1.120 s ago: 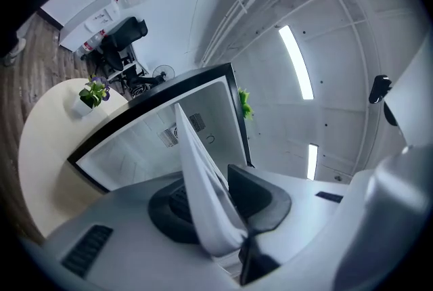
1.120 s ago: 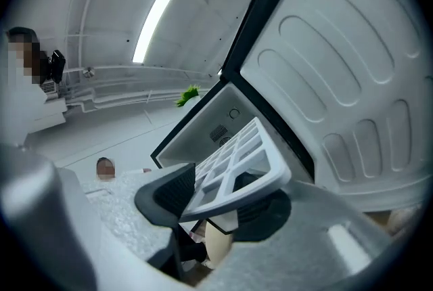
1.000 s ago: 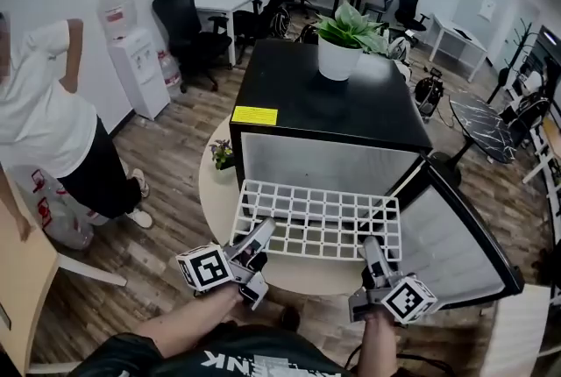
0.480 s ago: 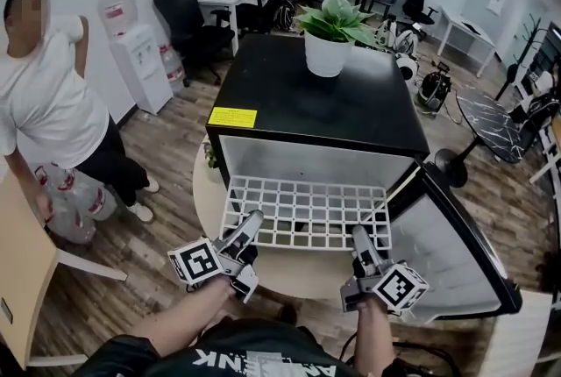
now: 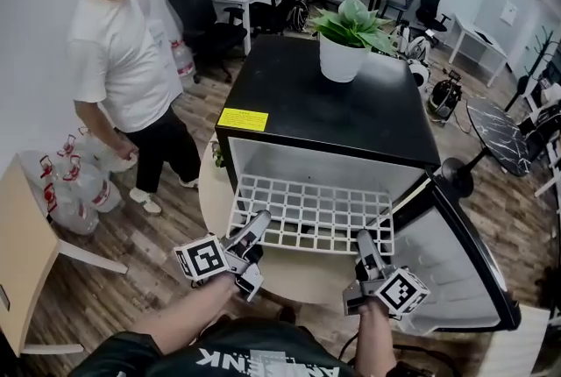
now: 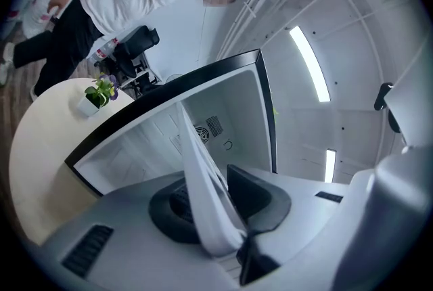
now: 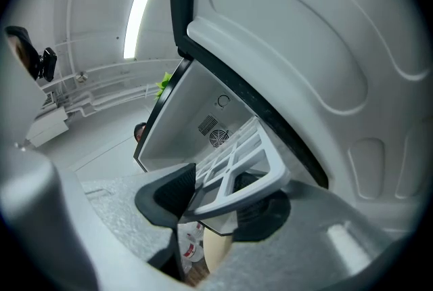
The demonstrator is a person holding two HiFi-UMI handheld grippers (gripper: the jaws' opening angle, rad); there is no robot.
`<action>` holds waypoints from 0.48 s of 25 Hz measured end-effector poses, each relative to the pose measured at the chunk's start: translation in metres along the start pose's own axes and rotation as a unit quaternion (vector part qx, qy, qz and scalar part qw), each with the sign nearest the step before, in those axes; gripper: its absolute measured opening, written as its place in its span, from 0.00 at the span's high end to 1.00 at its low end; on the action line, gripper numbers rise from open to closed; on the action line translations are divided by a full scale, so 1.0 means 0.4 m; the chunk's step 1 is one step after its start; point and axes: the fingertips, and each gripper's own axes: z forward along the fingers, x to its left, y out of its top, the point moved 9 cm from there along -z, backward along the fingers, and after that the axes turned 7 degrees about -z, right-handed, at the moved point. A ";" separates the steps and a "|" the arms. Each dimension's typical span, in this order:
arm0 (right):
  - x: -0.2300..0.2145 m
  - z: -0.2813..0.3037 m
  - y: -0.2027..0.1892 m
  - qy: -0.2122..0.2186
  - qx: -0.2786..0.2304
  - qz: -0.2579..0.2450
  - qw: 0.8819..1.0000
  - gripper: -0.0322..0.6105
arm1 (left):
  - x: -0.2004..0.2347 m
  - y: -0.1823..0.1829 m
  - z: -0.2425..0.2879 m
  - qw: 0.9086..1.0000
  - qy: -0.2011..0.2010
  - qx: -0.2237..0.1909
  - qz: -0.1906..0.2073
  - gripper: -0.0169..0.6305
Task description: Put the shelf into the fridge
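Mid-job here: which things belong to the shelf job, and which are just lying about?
Job: shelf, fridge, its open door, left gripper with jaws closing on the shelf, right gripper gripping it.
Lying about: potted plant, water bottles, office chair, bystander.

Left tongs (image 5: 260, 220) closing on shelf (image 5: 316, 210); right (image 5: 364, 238) clamped.

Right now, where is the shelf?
Head view, centre: the shelf lies partway into the open fridge, its door swung right. Its near edge is clamped by the right gripper and sits between the closing jaws of the left gripper.
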 end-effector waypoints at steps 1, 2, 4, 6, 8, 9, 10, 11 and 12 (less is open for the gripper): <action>-0.002 -0.004 -0.001 -0.001 0.000 0.001 1.000 0.70 | -0.001 -0.004 0.004 1.000 -0.006 0.000 -0.006 0.84; -0.004 -0.008 -0.001 -0.001 -0.001 0.001 1.000 0.70 | 0.000 -0.007 0.005 1.000 -0.007 0.001 -0.012 0.84; -0.002 -0.013 0.001 -0.004 -0.001 0.000 1.000 0.70 | 0.007 -0.010 0.002 1.000 0.005 0.004 -0.015 0.84; -0.003 -0.011 0.001 -0.008 -0.001 0.000 1.000 0.70 | 0.018 -0.003 -0.011 0.999 0.036 0.005 -0.005 0.84; -0.009 -0.007 -0.005 -0.009 0.001 0.001 1.000 0.70 | 0.018 -0.001 -0.011 0.999 0.035 0.003 -0.004 0.84; -0.011 -0.004 -0.008 -0.002 -0.002 0.005 1.000 0.70 | 0.014 -0.003 -0.004 1.000 0.020 0.002 -0.009 0.84; -0.010 -0.003 -0.009 0.002 -0.005 0.009 1.000 0.70 | 0.010 -0.006 0.004 1.000 0.005 0.002 -0.014 0.84; -0.009 -0.003 -0.007 0.000 -0.006 0.012 1.000 0.70 | 0.010 -0.006 0.010 1.000 -0.001 0.003 -0.015 0.84; -0.011 -0.003 -0.006 -0.007 -0.005 0.012 1.000 0.70 | 0.014 -0.003 0.011 1.000 0.005 0.004 -0.009 0.84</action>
